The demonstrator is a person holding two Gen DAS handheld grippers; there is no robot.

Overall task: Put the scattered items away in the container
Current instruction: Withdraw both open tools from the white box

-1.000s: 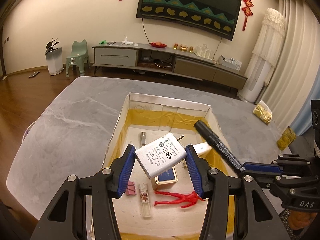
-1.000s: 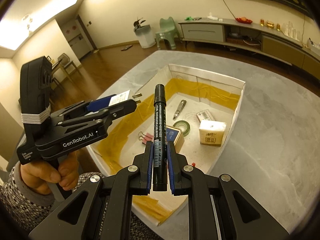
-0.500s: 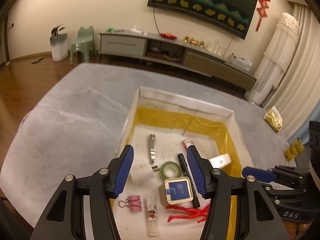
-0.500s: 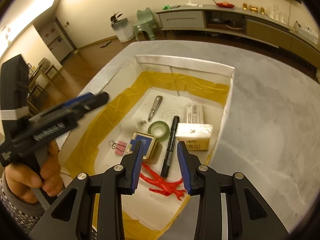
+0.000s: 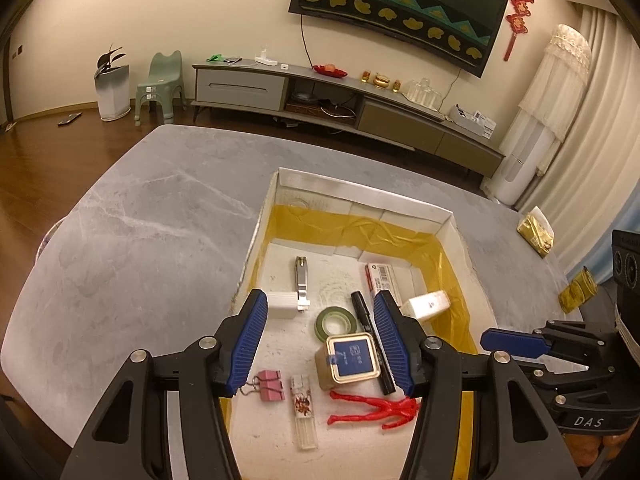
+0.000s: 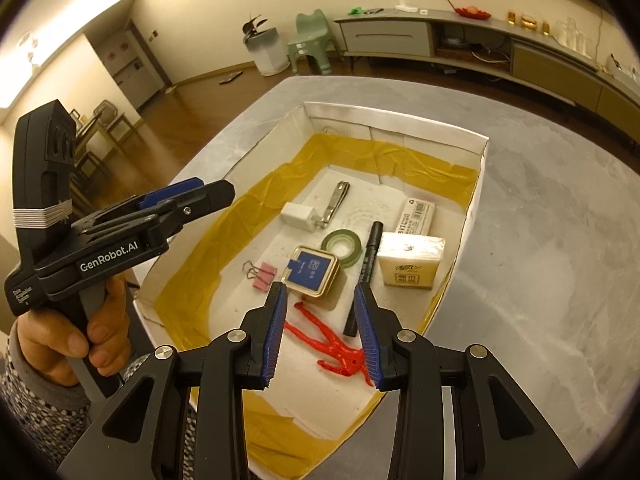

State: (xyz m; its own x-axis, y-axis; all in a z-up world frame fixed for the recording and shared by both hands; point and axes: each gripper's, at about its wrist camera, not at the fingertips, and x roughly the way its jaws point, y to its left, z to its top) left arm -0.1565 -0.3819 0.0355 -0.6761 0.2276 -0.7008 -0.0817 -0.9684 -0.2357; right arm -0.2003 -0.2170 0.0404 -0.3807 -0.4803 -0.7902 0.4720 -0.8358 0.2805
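Both grippers hang over the white cardboard box lined with yellow tape (image 5: 450,222) with their jaws spread and nothing between them: the left gripper (image 5: 320,340) above the box's near-left part, the right gripper (image 6: 320,332) above its near end.

Just ahead of the right gripper's fingertips lie the red plastic figure (image 6: 332,344) and the black marker pen (image 6: 366,272), the pen stretching away from its right finger. Between the left gripper's fingers show the green tape roll (image 5: 336,322) and the square tin with a blue lid (image 5: 354,362); the white charger block (image 5: 282,304) rests just ahead of its left finger, touching the steel nail clipper (image 5: 300,280). A pink binder clip (image 5: 270,386), a clear lighter (image 5: 304,410), a tissue pack (image 6: 410,264) and a flat red-and-white carton (image 6: 416,216) also sit on the box floor.

The step looks like clearing out after a drop. Best lift both tools straight up with jaws wide, so no finger snags the pen or tin, then scan the grey marble table (image 5: 140,260) for leftovers; none shows near the box.

A second ago the left gripper clamped the charger and the right held the pen upright; both now lie inside the box. Half a second ago they were already down, and the grippers have drawn back slightly since.
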